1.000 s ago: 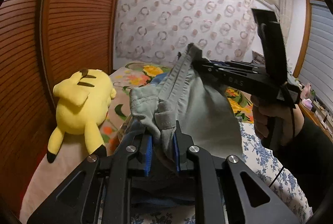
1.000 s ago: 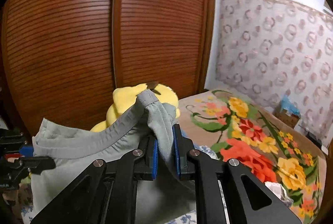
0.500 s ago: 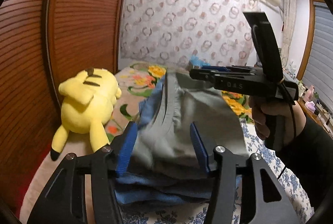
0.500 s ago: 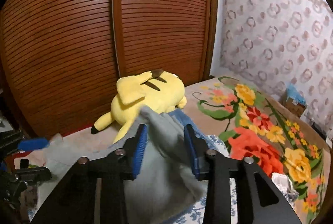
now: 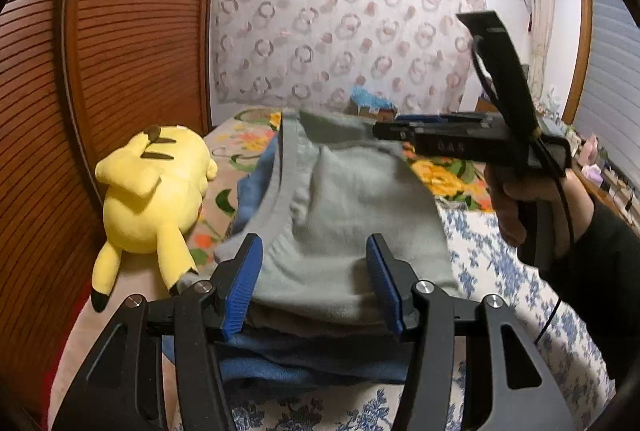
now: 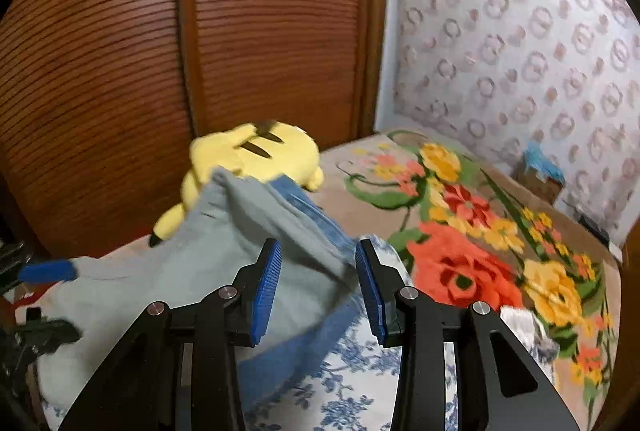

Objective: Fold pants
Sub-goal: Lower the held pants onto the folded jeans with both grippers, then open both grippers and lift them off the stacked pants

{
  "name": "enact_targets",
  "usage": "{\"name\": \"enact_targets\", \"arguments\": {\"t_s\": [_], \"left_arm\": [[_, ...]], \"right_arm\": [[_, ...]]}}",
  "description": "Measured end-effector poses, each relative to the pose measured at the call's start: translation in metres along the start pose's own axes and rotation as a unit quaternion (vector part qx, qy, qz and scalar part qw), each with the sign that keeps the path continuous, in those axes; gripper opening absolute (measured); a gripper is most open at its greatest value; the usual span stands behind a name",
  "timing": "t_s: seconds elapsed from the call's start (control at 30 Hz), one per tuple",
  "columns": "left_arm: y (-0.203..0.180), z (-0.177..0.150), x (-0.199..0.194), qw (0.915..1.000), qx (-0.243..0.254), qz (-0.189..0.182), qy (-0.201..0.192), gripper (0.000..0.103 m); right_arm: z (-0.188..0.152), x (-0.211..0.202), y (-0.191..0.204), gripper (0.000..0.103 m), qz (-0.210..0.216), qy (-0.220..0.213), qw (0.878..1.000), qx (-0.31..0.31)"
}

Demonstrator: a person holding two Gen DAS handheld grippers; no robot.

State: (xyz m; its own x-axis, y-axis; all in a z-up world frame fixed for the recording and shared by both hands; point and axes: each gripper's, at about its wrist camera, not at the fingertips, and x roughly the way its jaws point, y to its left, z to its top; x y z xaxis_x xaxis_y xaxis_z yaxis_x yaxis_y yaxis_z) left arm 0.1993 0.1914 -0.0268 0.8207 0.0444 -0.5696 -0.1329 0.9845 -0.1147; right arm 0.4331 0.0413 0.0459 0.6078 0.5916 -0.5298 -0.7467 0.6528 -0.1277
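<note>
The grey-green pants (image 5: pixel 352 231) lie folded on top of a blue garment (image 5: pixel 312 363) on the bed. My left gripper (image 5: pixel 316 287) is open, its blue pads either side of the pants' near edge, holding nothing. In the right wrist view the pants (image 6: pixel 208 255) lie in front of my right gripper (image 6: pixel 318 289), which is open and empty just above the cloth. The right gripper also shows in the left wrist view (image 5: pixel 472 143), held in a hand over the far side of the pants.
A yellow plush toy (image 5: pixel 152 191) lies left of the pants, next to the brown slatted wardrobe doors (image 6: pixel 200 51). The bed has a floral blanket (image 6: pixel 472 231) and a blue-flowered sheet (image 5: pixel 492 271). A small box (image 6: pixel 538 179) sits by the patterned wall.
Both grippers were shut on the pants' waistband held up in the air. Both have opened and let go, and the pants have dropped onto the blue garment.
</note>
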Motion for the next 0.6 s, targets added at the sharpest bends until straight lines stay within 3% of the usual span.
{"name": "enact_targets", "arguments": {"t_s": [0.07,0.2,0.6], "left_arm": [[0.001,-0.005,0.004,1.0000,-0.001,-0.002,0.006,0.055],[0.005,-0.014,0.010,0.9999,-0.009,-0.006,0.012,0.055],[-0.002,-0.017,0.006,0.9999,0.004,0.009,0.013,0.055]], "right_arm": [[0.001,0.011,-0.008,0.040,-0.004,0.013,1.000,0.023],[0.003,0.028,-0.021,0.040,0.026,0.029,0.996,0.077],[-0.003,0.012,-0.013,0.040,0.014,0.011,0.996,0.088]]}}
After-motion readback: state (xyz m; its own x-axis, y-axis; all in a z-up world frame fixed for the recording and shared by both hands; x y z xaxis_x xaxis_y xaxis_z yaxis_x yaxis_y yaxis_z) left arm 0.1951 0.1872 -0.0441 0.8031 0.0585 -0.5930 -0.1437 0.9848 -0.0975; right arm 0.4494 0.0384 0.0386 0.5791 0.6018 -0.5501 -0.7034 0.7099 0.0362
